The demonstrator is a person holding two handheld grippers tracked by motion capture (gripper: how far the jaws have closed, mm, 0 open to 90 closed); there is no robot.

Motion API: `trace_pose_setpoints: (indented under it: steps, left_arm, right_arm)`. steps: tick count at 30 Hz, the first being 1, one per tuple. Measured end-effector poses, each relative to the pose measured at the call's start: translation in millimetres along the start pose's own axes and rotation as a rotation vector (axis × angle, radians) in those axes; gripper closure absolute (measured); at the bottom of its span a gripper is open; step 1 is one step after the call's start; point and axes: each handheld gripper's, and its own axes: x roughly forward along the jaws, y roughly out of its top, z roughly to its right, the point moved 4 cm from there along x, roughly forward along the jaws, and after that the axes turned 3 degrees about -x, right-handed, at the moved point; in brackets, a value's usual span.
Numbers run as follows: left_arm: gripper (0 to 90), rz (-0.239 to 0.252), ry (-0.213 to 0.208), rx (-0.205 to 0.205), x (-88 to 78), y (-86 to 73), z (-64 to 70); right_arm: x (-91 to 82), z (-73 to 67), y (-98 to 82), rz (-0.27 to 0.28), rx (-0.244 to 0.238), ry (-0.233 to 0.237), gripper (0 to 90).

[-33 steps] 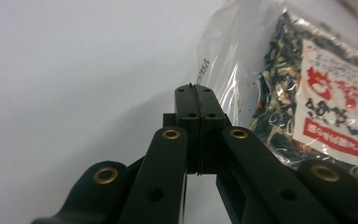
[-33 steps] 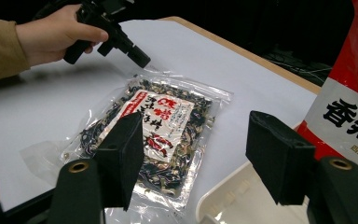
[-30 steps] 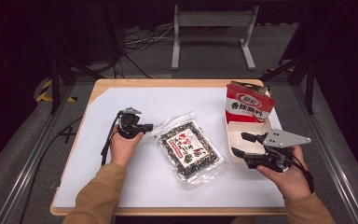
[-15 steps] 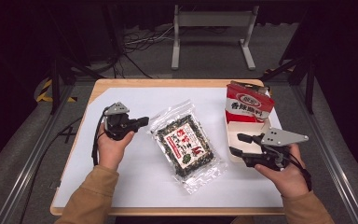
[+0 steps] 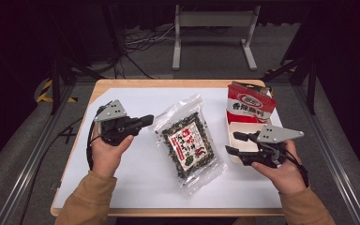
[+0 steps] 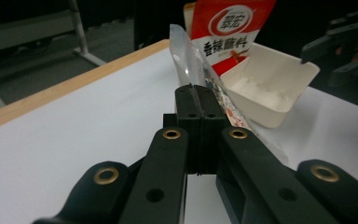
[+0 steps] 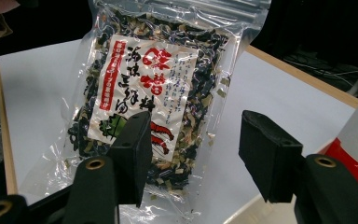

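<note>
A person sat at a table (image 5: pixel 136 199) covered with a white sheet, a gripper in each hand. Between the hands lay a clear bag (image 5: pixel 187 140) of dark dried bits with a white and red label, slanting across the middle of the table. The left gripper (image 5: pixel 143 121) had its jaws shut on the bag's upper left corner. In the left gripper view that corner (image 6: pixel 191 58) rose from the closed jaws, so the edge seemed lifted off the table while the rest of the bag lay flat, though how far it was raised was hard to judge. Holding one corner likely kept the bag from sliding and offered it to the other hand.

The right gripper (image 5: pixel 236 143) hovered just beside the bag's right side, jaws apart with nothing between them. In its own view the bag (image 7: pixel 154 93) lay beyond the open jaws, as if lined up for a second grip.

Behind the right gripper a white tray (image 5: pixel 243 129) rested on the table, and a red and white pouch (image 5: pixel 249 105) stood upright at its far end, probably waiting for the contents.
</note>
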Motion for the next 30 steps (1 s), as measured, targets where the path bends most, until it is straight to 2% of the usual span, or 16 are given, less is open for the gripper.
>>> trace_pose_setpoints:
  steps: [2,5,6,12,15,17,21,26,27,30]
  left_arm:
    - [90.0,0.025,-0.013,0.006,-7.2,5.8,6.6]
    - [90.0,0.058,-0.026,0.037,-16.9,13.5,15.0]
    - [90.0,0.062,-0.028,0.055,-19.4,15.6,17.1]
    - [90.0,0.077,-0.041,0.094,-25.9,21.2,29.5]
    - [90.0,0.084,-0.062,0.108,-27.8,23.9,34.8]
    - [90.0,0.089,-0.088,0.098,-28.5,24.6,37.2]
    - [90.0,0.091,-0.099,0.109,-29.3,25.8,41.9]
    - [90.0,0.093,-0.113,0.11,-30.3,25.4,42.9]
    - [90.0,0.1,-0.123,0.106,-30.6,25.4,44.0]
    - [90.0,0.107,-0.138,0.115,-30.6,25.3,45.1]
  right_arm:
    - [3.8,-0.5,2.9,0.0,0.0,0.014,43.9]
    - [9.6,-1.6,7.3,0.0,-0.008,0.033,42.3]
    - [12.7,-2.3,9.5,0.0,-0.011,0.041,40.5]
    - [23.2,-4.8,16.8,0.001,-0.023,0.069,37.2]
    - [28.3,-3.4,20.9,0.003,-0.025,0.081,35.7]
    - [33.0,-0.6,23.6,-0.001,-0.021,0.091,33.3]
    - [44.5,5.7,27.4,-0.016,-0.021,0.111,28.3]
    - [57.0,10.5,32.4,-0.017,-0.016,0.133,26.5]
    - [65.5,11.6,36.8,-0.015,-0.023,0.149,25.4]
    - [74.9,13.5,39.9,-0.012,-0.027,0.175,25.0]
